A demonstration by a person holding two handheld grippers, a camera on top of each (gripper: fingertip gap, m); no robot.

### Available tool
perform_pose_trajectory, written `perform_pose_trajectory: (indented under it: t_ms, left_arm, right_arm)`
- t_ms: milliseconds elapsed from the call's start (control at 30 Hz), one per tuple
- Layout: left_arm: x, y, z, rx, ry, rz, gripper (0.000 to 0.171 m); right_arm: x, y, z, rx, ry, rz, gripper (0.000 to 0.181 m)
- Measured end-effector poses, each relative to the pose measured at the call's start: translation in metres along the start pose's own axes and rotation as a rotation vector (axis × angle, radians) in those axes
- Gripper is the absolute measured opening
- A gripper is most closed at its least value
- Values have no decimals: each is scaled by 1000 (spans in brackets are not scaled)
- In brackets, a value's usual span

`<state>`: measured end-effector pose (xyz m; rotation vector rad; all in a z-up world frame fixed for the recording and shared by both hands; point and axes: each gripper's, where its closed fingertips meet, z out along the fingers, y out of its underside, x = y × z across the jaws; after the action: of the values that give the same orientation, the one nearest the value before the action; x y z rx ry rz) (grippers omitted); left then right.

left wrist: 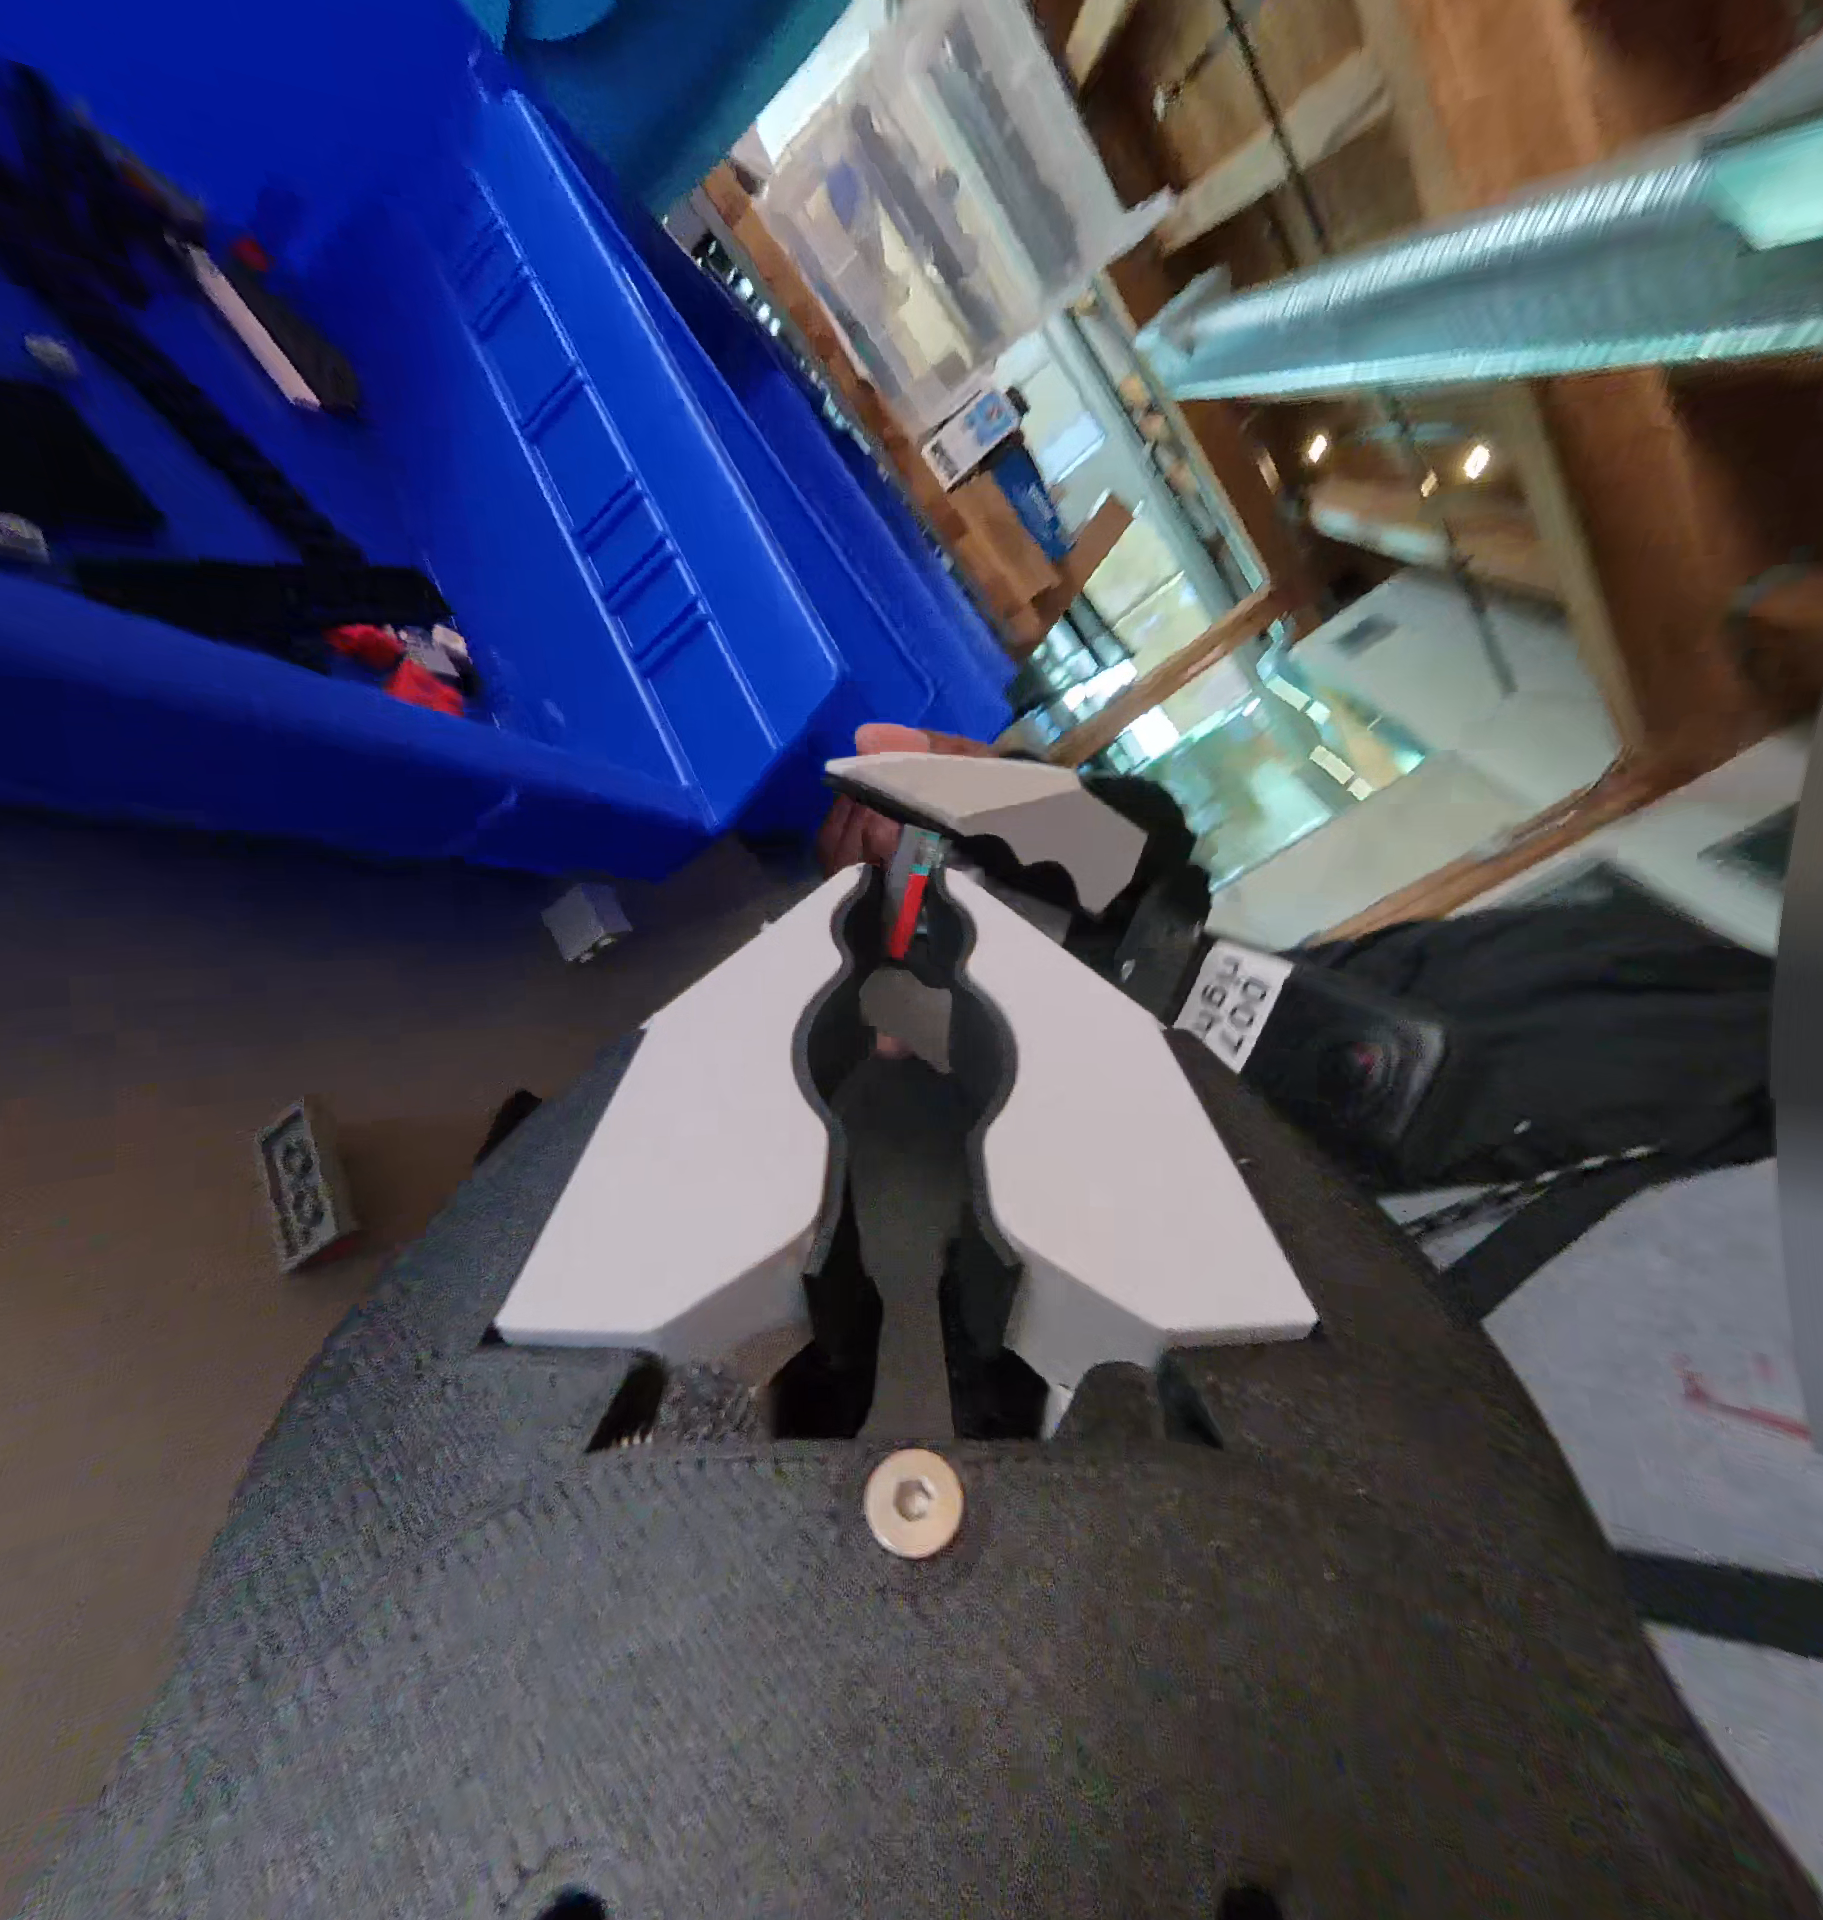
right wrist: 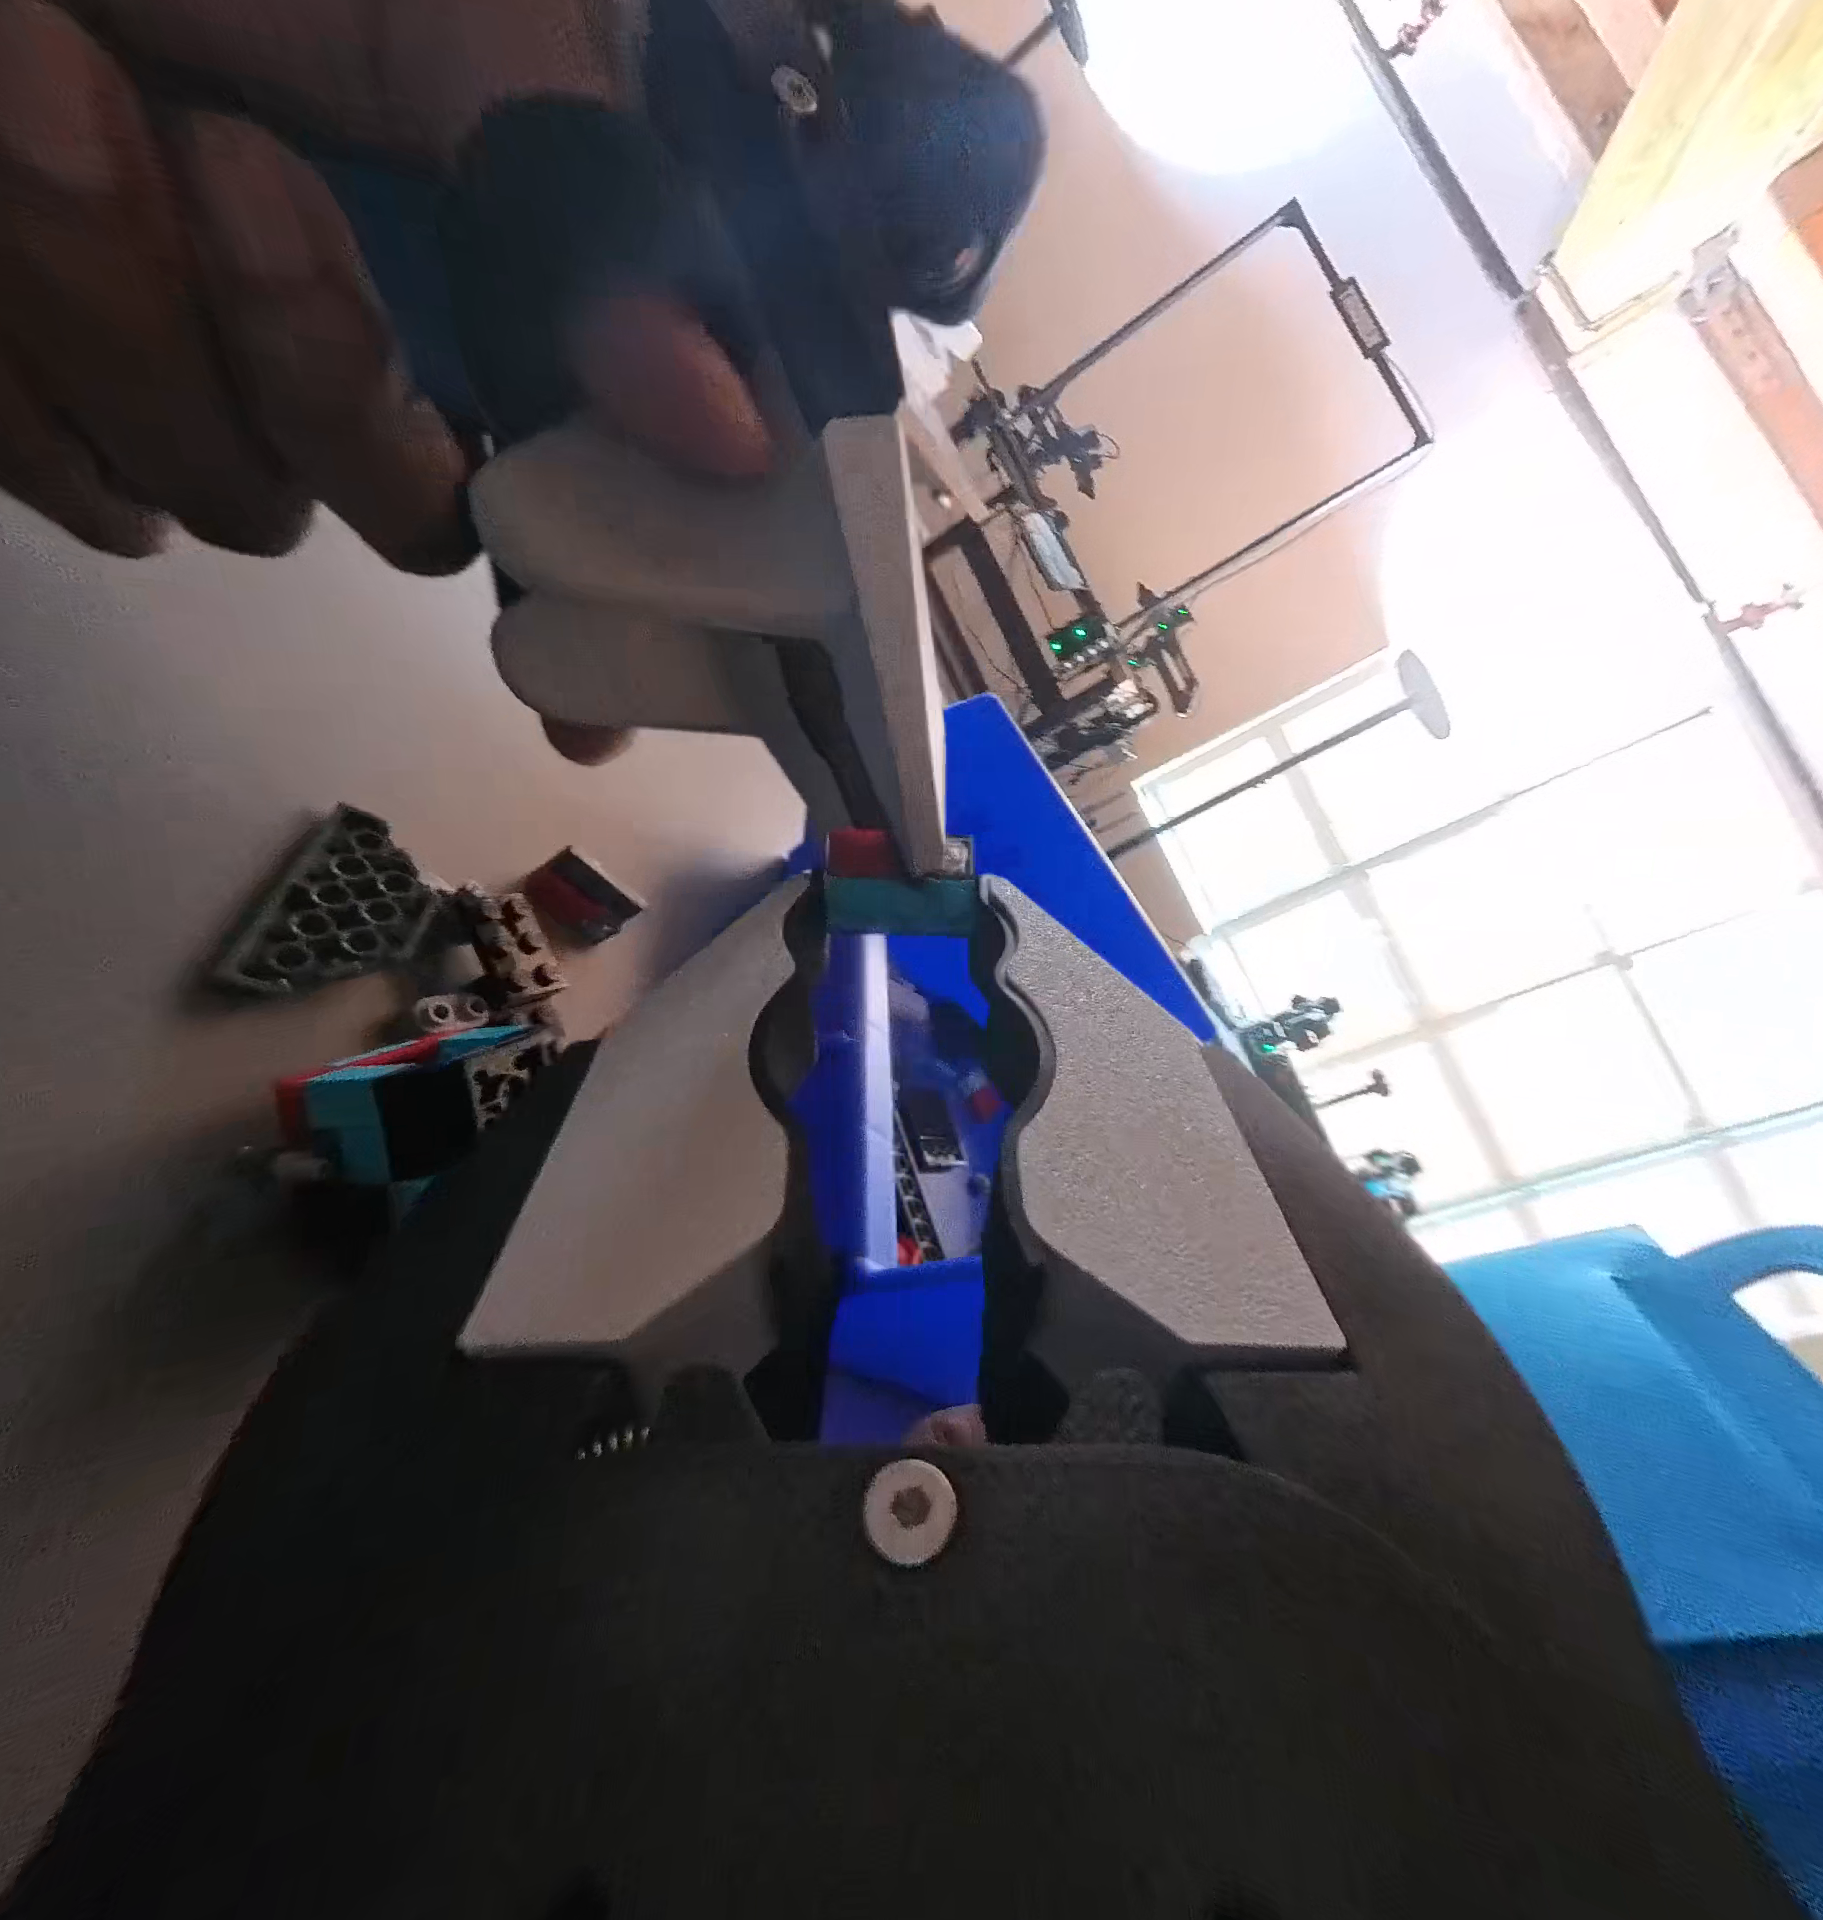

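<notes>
My left gripper (left wrist: 905,883) is shut on the red end of a small red and teal brick piece (left wrist: 905,909), held above the table. My right gripper (left wrist: 891,816) comes in from the right and grips the same piece at its teal end. In the right wrist view my right gripper (right wrist: 899,899) is shut across the teal brick (right wrist: 896,906). There the left gripper (right wrist: 891,847) reaches down from above and pinches the red brick (right wrist: 853,847) stacked on the teal one. A hand (right wrist: 159,260) holds the left gripper.
A blue bin (left wrist: 595,436) with black and red bricks stands to the left. Loose grey bricks (left wrist: 299,1184) lie on the table. A grey wedge plate (right wrist: 335,904), a small red brick (right wrist: 585,888) and a teal, red and black brick build (right wrist: 398,1112) lie nearby. A blue chair (right wrist: 1665,1455) stands at the right.
</notes>
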<state>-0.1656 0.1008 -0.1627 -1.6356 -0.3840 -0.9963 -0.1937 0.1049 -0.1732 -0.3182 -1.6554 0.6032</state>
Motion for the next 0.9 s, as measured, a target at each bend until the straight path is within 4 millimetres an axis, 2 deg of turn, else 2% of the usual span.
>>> perform_pose_trajectory:
  t_ms: [100, 200, 533, 900]
  left_arm:
    - [-1, 3, -1, -60, -56, 127, 9]
    - [-1, 4, -1, -86, -75, 182, 12]
    - [-1, 7, -2, -105, -34, 159, 16]
    - [6, 6, -3, -99, 27, 134, 19]
  right_arm:
    - [-7, -2, 0, 16, -48, 26, 29]
    - [-11, -7, 1, 35, -85, 53, 31]
    - [-22, -17, 7, 42, -125, 74, 29]
    - [-20, -18, 1, 39, -143, 82, 28]
